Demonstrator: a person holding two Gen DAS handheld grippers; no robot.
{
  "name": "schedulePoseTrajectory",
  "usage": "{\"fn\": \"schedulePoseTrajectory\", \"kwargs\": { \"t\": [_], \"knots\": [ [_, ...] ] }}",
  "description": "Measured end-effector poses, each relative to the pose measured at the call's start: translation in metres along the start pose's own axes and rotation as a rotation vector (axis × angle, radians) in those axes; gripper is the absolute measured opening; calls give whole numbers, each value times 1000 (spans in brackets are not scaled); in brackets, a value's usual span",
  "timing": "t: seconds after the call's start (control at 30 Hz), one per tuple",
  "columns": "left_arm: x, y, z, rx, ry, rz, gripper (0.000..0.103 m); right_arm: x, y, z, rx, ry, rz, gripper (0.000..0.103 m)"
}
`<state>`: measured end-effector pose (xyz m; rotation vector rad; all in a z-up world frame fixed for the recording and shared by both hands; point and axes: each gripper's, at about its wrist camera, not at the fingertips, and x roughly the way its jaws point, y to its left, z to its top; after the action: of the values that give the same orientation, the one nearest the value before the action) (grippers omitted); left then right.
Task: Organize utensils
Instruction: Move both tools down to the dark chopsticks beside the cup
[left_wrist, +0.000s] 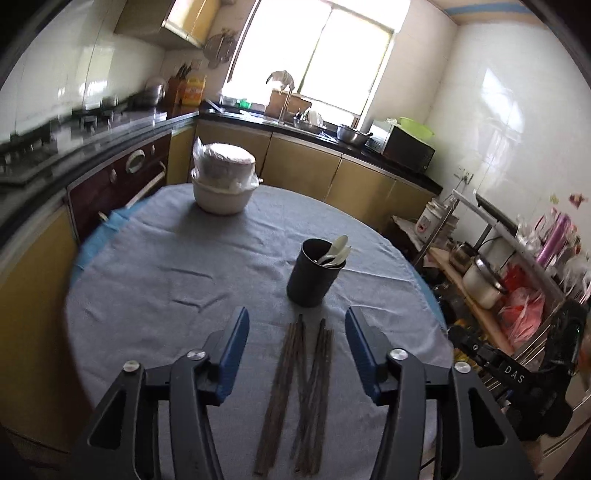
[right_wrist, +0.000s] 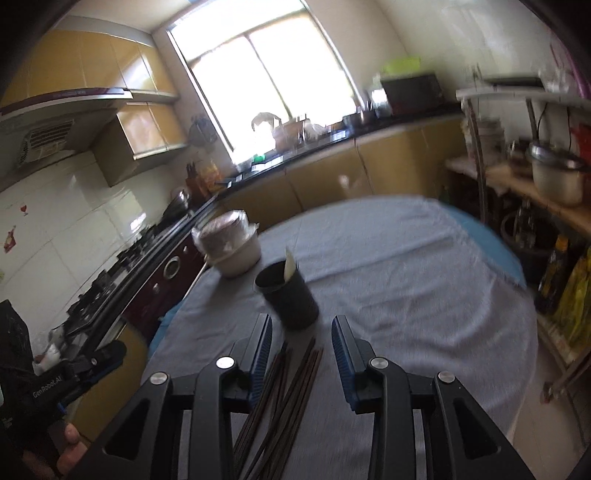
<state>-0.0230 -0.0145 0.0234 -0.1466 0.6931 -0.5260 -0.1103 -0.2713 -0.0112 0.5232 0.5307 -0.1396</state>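
Spoons (left_wrist: 337, 252) are already standing in the dark holder cup (left_wrist: 314, 273) on the cloth-covered tabletop (left_wrist: 166, 266), so that part of the sorting looks finished. Chopsticks (left_wrist: 295, 387) are still lying loose in a fanned bundle on the cloth, just in front of the cup and apart from it. Left tongs (left_wrist: 297, 332) are hanging half spread above the bundle, gripping nothing. Right tongs (right_wrist: 301, 341) are standing narrower, also empty, with the sticks showing between their blades. Gathering the sticks and dropping them into the cup seems to be what is remaining.
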Motion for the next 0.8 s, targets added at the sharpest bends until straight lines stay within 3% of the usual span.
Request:
{"fn": "schedulePoseTrajectory", "kwargs": {
  "t": [0.1,0.27,0.47,0.57,0.8],
  "knots": [
    [-3,-2,-5,43,6,34,59,4,-10,-7,45,76,15,36],
    [30,9,-18,61,90,67,59,33,-19,-21,68,182,20,36],
    [88,26,-34,75,208,81,58,99,-29,-35,99,315,33,29],
    [117,31,-41,80,274,77,50,138,-28,-42,93,387,27,24],
    [160,30,-46,85,363,99,50,202,-14,-45,0,459,-17,18]
  ]
}}
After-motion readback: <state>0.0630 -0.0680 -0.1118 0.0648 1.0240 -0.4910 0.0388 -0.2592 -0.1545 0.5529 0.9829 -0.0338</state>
